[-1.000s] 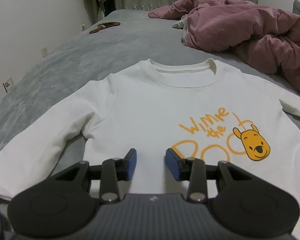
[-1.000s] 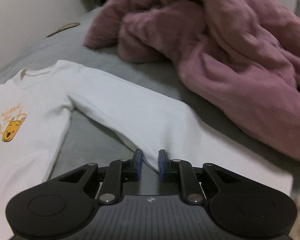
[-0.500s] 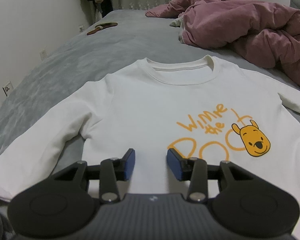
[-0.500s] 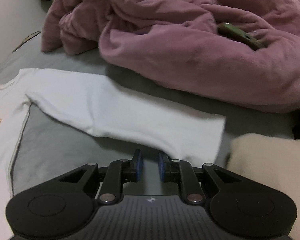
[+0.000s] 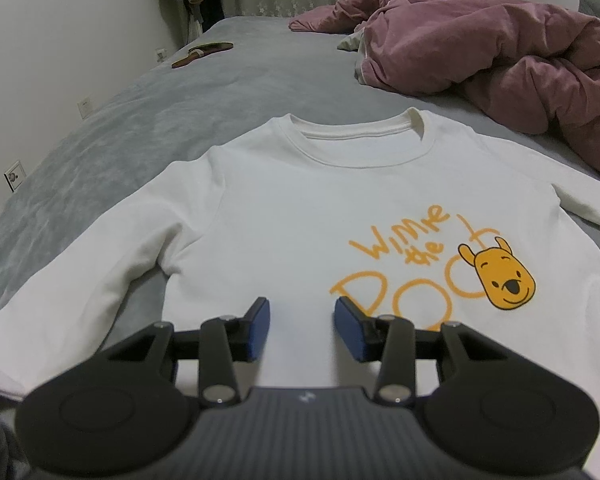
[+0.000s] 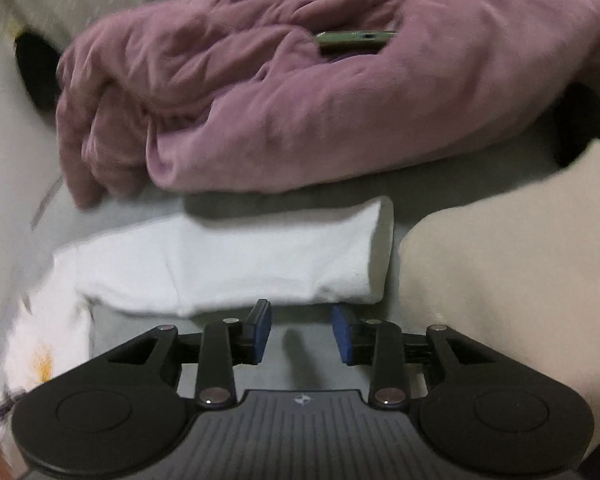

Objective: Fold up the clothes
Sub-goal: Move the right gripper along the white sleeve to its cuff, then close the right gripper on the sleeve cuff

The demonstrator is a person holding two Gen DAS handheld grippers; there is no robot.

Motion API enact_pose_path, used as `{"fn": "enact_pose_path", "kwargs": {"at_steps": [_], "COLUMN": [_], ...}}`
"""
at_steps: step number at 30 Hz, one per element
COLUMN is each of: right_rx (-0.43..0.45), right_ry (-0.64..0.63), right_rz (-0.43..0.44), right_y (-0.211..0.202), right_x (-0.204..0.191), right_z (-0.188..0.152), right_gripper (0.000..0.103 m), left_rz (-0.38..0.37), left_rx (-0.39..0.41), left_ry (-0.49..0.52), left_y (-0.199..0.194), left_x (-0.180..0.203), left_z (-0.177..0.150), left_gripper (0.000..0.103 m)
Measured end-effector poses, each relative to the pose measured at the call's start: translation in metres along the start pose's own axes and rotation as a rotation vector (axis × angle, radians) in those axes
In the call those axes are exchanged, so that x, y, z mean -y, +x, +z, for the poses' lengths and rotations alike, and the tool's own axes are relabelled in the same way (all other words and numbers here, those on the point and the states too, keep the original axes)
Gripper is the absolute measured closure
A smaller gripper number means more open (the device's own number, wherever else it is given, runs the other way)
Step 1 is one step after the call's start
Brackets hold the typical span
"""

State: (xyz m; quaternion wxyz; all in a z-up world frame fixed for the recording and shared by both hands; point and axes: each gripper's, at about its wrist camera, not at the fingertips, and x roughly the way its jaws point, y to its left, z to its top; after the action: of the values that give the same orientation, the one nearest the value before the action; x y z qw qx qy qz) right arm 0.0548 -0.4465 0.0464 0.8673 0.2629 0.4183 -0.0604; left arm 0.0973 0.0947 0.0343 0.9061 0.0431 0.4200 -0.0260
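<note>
The white sweatshirt is lying flat, face up, on the grey bed. Soft and limp — it is likely sagging once lifted. The right gripper, jaws just opening and empty, is nearing the sleeve cuff — the likely pinch point. The left gripper is hovering, jaws apart and empty.

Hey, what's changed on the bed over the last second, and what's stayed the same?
The right gripper swept along the white sweatshirt's sleeve to its cuff end, rolling as it went. Its jaws have just been opening, with nothing between them. The left gripper stayed open over the sweatshirt's front. The sweatshirt and the pink blanket lie as before.
</note>
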Motion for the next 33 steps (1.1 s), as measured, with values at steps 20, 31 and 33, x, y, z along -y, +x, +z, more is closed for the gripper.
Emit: {"fn": "enact_pose_path", "kwargs": {"at_steps": [20,31,33], "right_rx": [0.136,0.222,0.267], "right_ry": [0.417,0.390,0.356], "right_rz": [-0.164,-0.272,-0.292], "right_y": [0.018,0.011,0.004], "right_x": [-0.012,-0.007,-0.014], "right_z": [-0.012,-0.014,-0.014], "right_gripper": [0.059,0.098,0.098], "left_rz": [0.014,0.002,0.003], "left_rx": [0.004,0.000,0.001], "left_ry": [0.024,0.014,0.015], "left_y": [0.001,0.000,0.000], "left_x": [0.005,0.002,0.002], "left_z": [-0.003,-0.002,-0.003], "left_gripper": [0.064,0.063,0.063]}}
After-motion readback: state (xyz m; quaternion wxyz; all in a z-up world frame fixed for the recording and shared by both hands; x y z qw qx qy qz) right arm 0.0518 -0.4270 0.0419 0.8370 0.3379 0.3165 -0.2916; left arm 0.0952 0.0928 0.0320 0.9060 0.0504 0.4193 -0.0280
